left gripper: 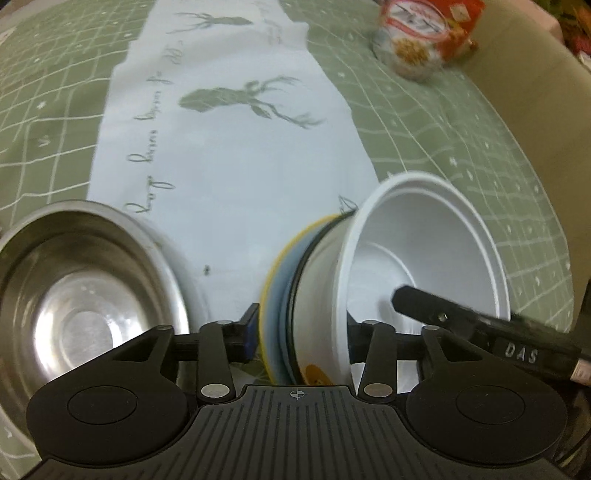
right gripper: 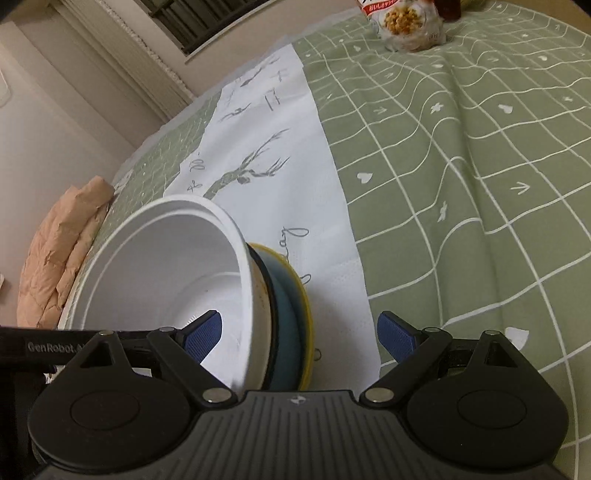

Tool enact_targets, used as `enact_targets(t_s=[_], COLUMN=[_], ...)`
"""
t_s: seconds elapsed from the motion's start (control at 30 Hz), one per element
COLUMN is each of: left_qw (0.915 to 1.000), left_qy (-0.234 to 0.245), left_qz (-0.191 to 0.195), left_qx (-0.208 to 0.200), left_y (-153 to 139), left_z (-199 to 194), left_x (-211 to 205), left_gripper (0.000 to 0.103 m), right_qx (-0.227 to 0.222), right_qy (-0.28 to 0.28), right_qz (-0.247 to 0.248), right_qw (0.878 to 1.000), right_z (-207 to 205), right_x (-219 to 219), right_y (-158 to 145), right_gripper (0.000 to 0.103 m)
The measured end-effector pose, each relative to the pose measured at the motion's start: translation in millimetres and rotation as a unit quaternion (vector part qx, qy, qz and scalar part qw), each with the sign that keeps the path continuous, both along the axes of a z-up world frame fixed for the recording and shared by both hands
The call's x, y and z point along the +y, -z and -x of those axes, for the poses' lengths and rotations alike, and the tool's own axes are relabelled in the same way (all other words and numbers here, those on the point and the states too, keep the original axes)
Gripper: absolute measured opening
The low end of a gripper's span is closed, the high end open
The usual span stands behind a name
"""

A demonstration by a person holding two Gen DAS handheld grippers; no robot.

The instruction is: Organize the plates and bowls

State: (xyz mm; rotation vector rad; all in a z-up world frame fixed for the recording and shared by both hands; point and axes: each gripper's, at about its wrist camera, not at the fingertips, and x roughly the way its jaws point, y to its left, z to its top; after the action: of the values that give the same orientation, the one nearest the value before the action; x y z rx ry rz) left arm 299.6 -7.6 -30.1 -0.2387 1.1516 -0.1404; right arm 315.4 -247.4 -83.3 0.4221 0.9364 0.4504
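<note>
A stack of a white bowl (left gripper: pixel 424 258), a blue dish (left gripper: pixel 284 280) and a yellow plate (left gripper: pixel 267 284) is tipped on edge. My left gripper (left gripper: pixel 299 332) is shut on this stack, fingers on either side. In the right wrist view the same white bowl (right gripper: pixel 159 266), blue dish (right gripper: pixel 286 314) and yellow plate (right gripper: pixel 304 302) sit between the fingers of my right gripper (right gripper: pixel 299 336), which is open, its left finger (right gripper: pixel 205 336) inside the bowl. A steel bowl (left gripper: pixel 81 295) stands at the left on the table.
A white runner with deer prints (left gripper: pixel 229 147) lies over a green checked tablecloth (right gripper: pixel 461 166). A snack packet (left gripper: pixel 421 33) lies at the far right. The table edge (left gripper: pixel 535 122) curves on the right. A peach quilted cloth (right gripper: pixel 62 258) lies beyond the left edge.
</note>
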Motion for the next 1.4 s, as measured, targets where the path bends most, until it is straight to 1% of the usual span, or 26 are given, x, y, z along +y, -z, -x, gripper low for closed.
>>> enact_targets(t_s=[0.03, 0.07, 0.13, 0.2, 0.27, 0.3, 0.47, 0.57, 0.63, 0.7, 0.77, 0.9, 0.97, 1.1, 1.17, 1.3, 1.4], left_qw=[0.9999, 0.9998, 0.9998, 0.9998, 0.9990, 0.9985, 0.9993, 0.9991, 0.9987, 0.9983, 0.9985, 0.9991, 0.9989, 0.9986, 0.9988, 0.9991, 0.9990], left_qy=[0.008, 0.012, 0.011, -0.001, -0.019, -0.022, -0.012, -0.016, -0.021, -0.025, -0.021, 0.000, 0.004, 0.005, 0.004, 0.009, 0.014], left_qz=[-0.008, -0.013, -0.007, 0.013, 0.042, 0.049, 0.034, 0.038, 0.047, 0.052, 0.050, 0.037, 0.041, 0.046, 0.041, 0.027, 0.023], left_qx=[-0.003, -0.008, -0.014, -0.013, 0.003, 0.007, -0.008, -0.003, 0.001, -0.001, -0.008, -0.019, -0.022, -0.024, -0.027, -0.031, -0.036], left_y=[1.5, 1.6, 2.2, 4.8, 8.1, 8.5, 6.6, 7.0, 8.4, 9.7, 9.3, 5.4, 4.5, 4.2, 5.3, 6.9, 6.4], left_z=[0.3, 0.4, 0.8, -0.4, -3.7, -4.9, -4.2, -4.8, -4.8, -3.3, -0.4, 4.9, 7.5, 10.8, 11.4, 12.9, 16.3], left_x=[-3.6, -5.6, -5.5, -0.7, 5.3, 6.6, -0.2, 1.4, 5.2, 7.4, 6.4, 1.2, 1.3, 3.4, 2.8, 0.5, -0.9], left_gripper=[0.050, 0.050, 0.050, 0.050, 0.050, 0.050, 0.050, 0.050, 0.049, 0.049, 0.047, 0.045, 0.044, 0.042, 0.042, 0.044, 0.043], right_qx=[0.001, 0.002, -0.002, -0.013, -0.032, -0.040, -0.075, -0.095, -0.099, -0.097, -0.105, -0.122, -0.134, -0.158, -0.172, -0.195, -0.216], right_qy=[0.001, 0.003, 0.003, 0.004, 0.005, 0.006, 0.019, 0.059, 0.080, 0.064, 0.046, 0.044, 0.050, 0.051, 0.057, 0.064, 0.062], right_qz=[0.000, -0.002, -0.003, 0.006, 0.024, 0.033, 0.070, 0.085, 0.078, 0.082, 0.107, 0.140, 0.156, 0.185, 0.187, 0.178, 0.171], right_qw=[1.000, 1.000, 1.000, 1.000, 0.999, 0.999, 0.995, 0.990, 0.989, 0.990, 0.988, 0.982, 0.977, 0.969, 0.966, 0.962, 0.959], right_z=[-1.0, -2.0, -2.2, 1.5, 7.1, 9.4, 17.9, 23.6, 25.1, 22.0, 21.7, 24.4, 25.7, 31.7, 36.4, 42.2, 47.5], right_x=[0.0, -0.4, -0.7, -0.4, 1.3, 1.9, 2.1, -2.2, -7.8, -9.0, -5.3, 0.8, 2.9, 10.4, 12.1, 11.5, 11.3], right_y=[0.5, 0.7, -0.4, -2.9, -5.6, -6.5, -12.6, -15.8, -16.8, -18.4, -22.1, -29.2, -32.9, -39.4, -43.0, -54.6, -61.0], right_gripper=[0.092, 0.092, 0.091, 0.088, 0.086, 0.086, 0.086, 0.087, 0.087, 0.087, 0.087, 0.087, 0.090, 0.090, 0.090, 0.096, 0.100])
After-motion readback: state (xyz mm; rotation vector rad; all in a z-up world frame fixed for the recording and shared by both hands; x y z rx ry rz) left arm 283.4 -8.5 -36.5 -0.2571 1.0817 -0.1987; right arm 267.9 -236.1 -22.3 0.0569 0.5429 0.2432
